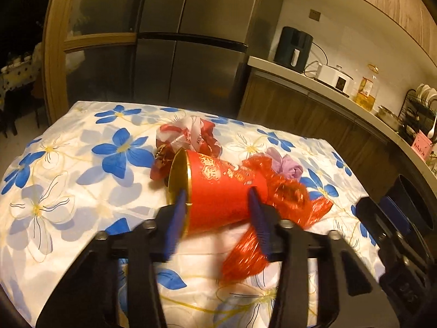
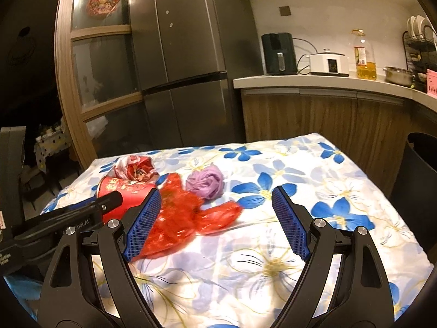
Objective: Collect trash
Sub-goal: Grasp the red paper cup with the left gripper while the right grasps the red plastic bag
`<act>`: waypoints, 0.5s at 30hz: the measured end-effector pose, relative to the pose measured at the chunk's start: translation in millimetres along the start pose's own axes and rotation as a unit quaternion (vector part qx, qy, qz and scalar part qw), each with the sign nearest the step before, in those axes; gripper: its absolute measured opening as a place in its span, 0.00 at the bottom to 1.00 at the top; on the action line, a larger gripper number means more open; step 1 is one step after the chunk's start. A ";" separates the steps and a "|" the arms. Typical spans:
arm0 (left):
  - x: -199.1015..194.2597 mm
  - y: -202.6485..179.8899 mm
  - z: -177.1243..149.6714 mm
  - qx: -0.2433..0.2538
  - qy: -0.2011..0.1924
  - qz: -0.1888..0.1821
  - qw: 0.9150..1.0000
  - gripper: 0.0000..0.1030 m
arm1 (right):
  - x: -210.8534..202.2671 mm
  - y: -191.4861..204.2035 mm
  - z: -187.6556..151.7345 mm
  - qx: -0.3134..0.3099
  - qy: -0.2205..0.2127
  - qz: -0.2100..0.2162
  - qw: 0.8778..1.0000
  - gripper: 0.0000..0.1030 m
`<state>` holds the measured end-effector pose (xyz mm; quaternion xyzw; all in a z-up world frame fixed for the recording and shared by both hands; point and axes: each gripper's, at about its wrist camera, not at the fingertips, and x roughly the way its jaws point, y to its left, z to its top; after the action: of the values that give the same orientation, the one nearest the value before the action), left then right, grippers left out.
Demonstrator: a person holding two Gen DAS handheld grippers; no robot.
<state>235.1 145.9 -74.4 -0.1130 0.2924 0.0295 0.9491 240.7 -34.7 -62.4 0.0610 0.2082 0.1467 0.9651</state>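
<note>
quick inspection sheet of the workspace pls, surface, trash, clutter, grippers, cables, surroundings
surface: table under a blue-flowered cloth.
job's things: red paper cup lying on its side; red mesh bag beside it; purple crumpled bag; red-and-white wrapper behind the cup.
clutter: nothing seen.
grippers: left gripper with pads against the cup's sides; right gripper open, nothing between its fingers, one pad in front of the mesh bag.
cables: cords behind the counter appliances.
surroundings: fridge; counter with air fryer, cooker, oil bottle; dark bin right of the table.
</note>
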 end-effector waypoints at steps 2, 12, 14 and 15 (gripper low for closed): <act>-0.7 -0.7 -1.5 0.003 0.004 -0.008 1.000 0.15 | 4.1 3.4 -0.8 -0.002 0.004 0.004 1.000 0.80; -23.5 -3.6 -11.6 0.010 -0.014 -0.019 1.000 0.02 | 29.8 20.0 -4.1 -0.016 0.035 0.015 0.999 0.72; -28.1 -2.9 -14.2 0.007 -0.016 -0.022 1.000 0.02 | 36.5 23.1 -2.9 -0.014 0.044 0.024 0.999 0.70; -31.0 -2.0 -16.3 0.005 -0.017 -0.023 1.000 0.02 | 39.4 24.8 -2.6 -0.014 0.047 0.027 0.998 0.70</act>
<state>200.7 140.5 -69.6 -0.1145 0.2738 0.0080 0.9549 267.5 1.2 -75.4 0.0459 0.2492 0.1781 0.9508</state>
